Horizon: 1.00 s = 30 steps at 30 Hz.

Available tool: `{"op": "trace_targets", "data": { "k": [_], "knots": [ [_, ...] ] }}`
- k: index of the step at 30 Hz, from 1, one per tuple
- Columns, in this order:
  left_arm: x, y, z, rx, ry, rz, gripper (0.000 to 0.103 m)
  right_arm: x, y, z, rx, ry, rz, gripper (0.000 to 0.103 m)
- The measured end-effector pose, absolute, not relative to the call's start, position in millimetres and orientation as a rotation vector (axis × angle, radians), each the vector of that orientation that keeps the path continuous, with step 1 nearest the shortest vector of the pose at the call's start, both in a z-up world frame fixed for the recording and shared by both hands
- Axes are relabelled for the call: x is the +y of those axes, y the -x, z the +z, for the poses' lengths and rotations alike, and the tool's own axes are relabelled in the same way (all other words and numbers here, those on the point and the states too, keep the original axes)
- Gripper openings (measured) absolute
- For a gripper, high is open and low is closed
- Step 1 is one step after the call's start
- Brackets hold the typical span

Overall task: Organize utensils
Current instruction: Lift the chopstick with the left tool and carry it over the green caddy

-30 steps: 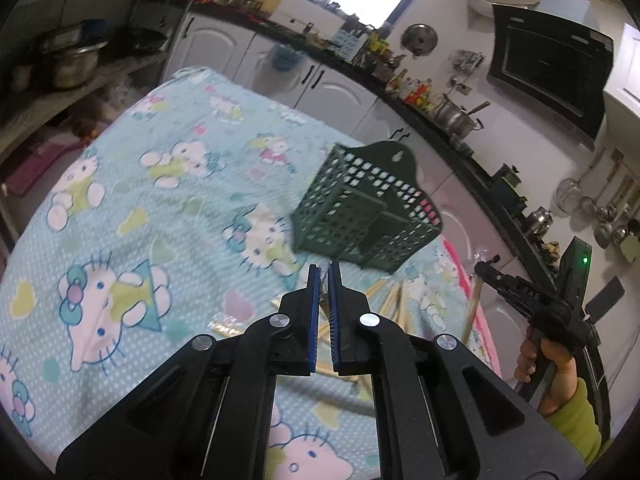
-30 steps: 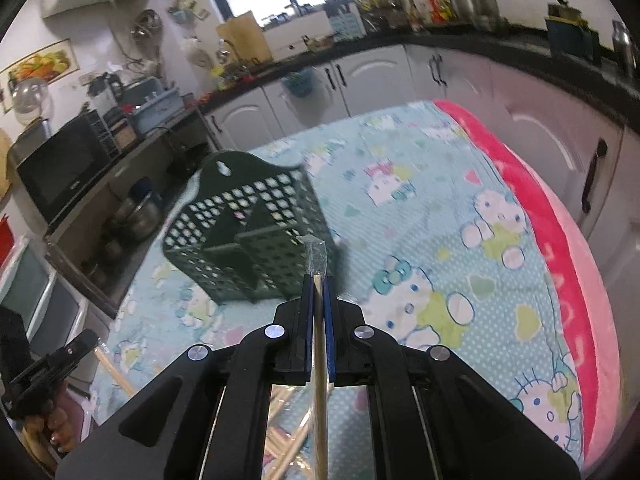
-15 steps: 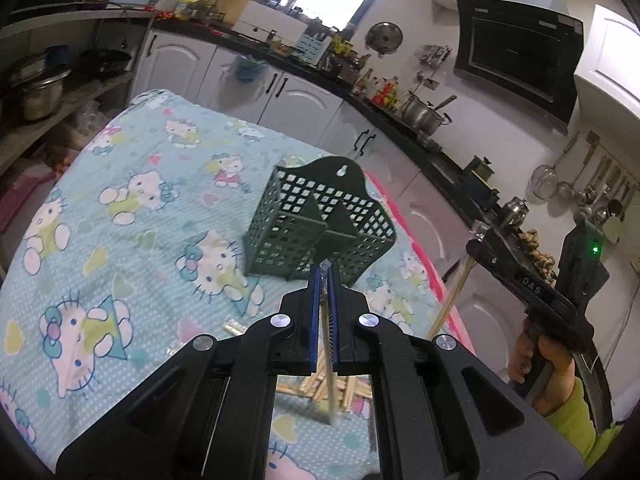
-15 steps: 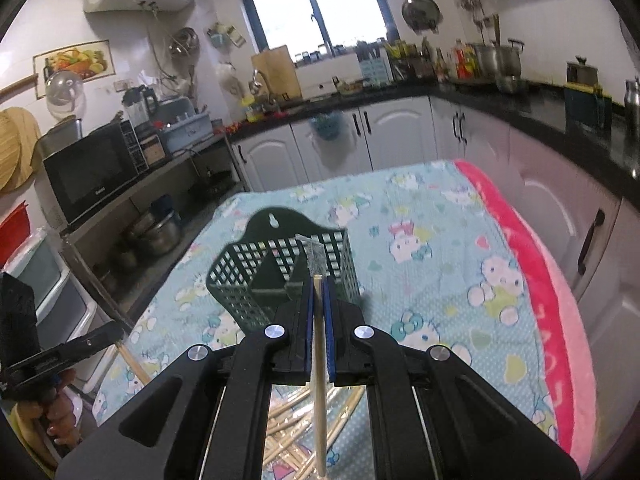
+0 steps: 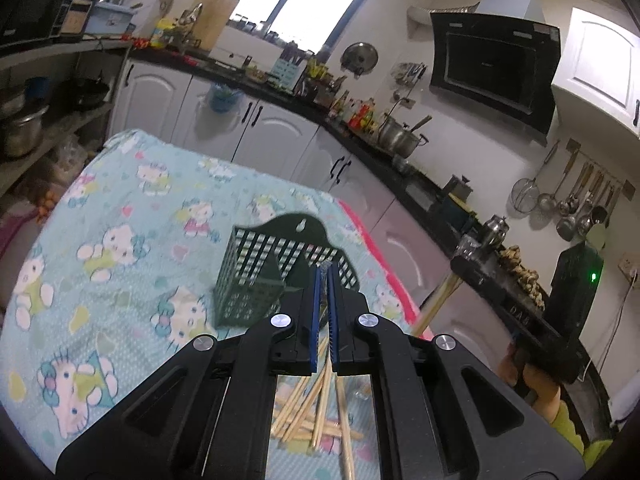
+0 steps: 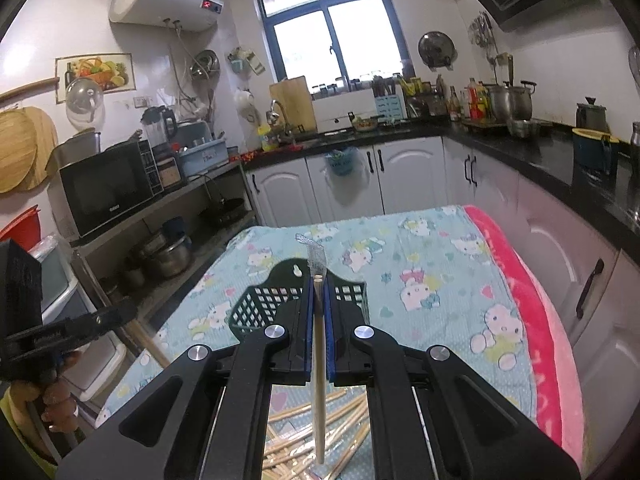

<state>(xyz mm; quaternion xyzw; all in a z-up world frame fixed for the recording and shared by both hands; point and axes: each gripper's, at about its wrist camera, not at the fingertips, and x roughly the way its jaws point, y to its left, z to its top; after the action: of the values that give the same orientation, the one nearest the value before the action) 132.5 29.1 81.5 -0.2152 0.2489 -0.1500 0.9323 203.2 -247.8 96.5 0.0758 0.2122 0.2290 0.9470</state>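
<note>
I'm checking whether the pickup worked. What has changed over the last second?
Both hand-held grippers rose from the table: the right hand-held gripper lifted its chopstick clear of the pile, and the left hand-held gripper lifted a chopstick too. No grip changed; both stay shut. The green basket and pile stayed put.

**A lived-in home kitchen**

We are in a household kitchen — white arched-door cabinets (image 6: 404, 176) run under a black countertop (image 6: 532, 152) that wraps the corner below a window (image 6: 328, 28). We see a range hood (image 5: 492, 64) on the wall, steel pots (image 5: 400, 136) beneath it, and ladles and strainers (image 5: 560, 200) hanging from a rail. On the other side we find a microwave (image 6: 104, 192), a blender (image 6: 160, 124), a wall-mounted water heater (image 6: 164, 0) and a wooden cutting board (image 6: 292, 100) by the tap. Sauce bottles (image 6: 472, 100) crowd the counter — a cartoon-cat cloth (image 6: 420, 280) covers the table in the middle.
</note>
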Motion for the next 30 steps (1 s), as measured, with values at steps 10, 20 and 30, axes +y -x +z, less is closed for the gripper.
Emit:
{"op": "trace_targets", "data": {
  "k": [10, 20, 30],
  "knots": [
    [26, -147, 122, 0.422, 0.425, -0.323, 0.001, -240, -208, 118, 0.372, -0.155, 0.480, 0.005],
    [25, -162, 161, 0.336, 0.402, -0.326, 0.001, -231, -219, 152, 0.273, -0.150, 0.483, 0.005],
    [34, -184, 184, 0.280, 0.408, -0.290, 0.001, -226, -242, 180, 0.168, -0.144, 0.451, 0.005]
  ]
}}
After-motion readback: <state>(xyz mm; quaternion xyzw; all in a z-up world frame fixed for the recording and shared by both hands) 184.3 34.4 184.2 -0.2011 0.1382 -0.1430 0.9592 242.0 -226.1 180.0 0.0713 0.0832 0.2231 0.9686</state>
